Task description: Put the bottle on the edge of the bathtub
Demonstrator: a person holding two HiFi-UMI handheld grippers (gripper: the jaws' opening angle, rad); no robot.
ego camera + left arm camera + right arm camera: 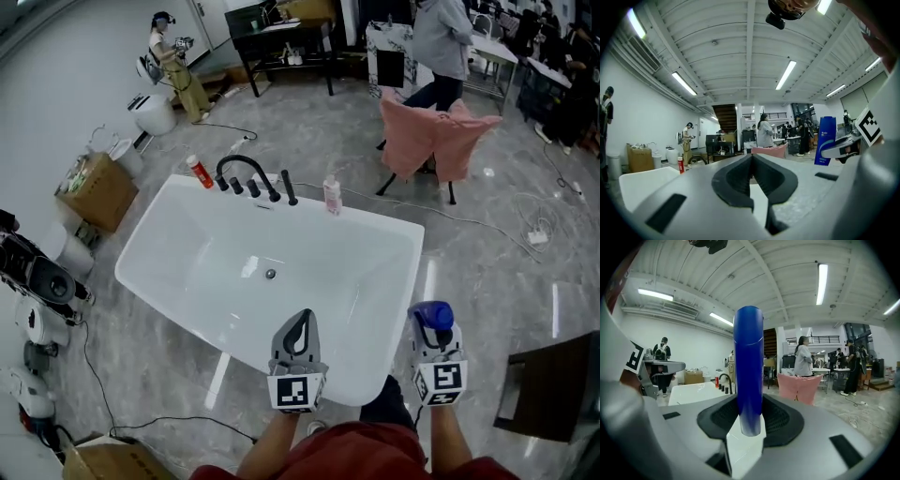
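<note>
A blue bottle (432, 317) stands upright between the jaws of my right gripper (434, 337), just off the near right corner of the white bathtub (281, 211). In the right gripper view the pads are pressed on the blue bottle (748, 366), so my right gripper (749, 413) is shut on it. The tub (691, 392) lies ahead to the left. My left gripper (298, 342) hovers over the tub's near rim. Its tips meet, with nothing between them (752, 157). From the left gripper view the blue bottle (826, 139) shows at right.
On the tub's far rim stand a red bottle (198, 172), a black faucet set (248, 173) and a pink bottle (332, 195). A pink-draped chair (433, 136) is behind, a cardboard box (97, 190) at left. Cables cross the floor. People stand in the background.
</note>
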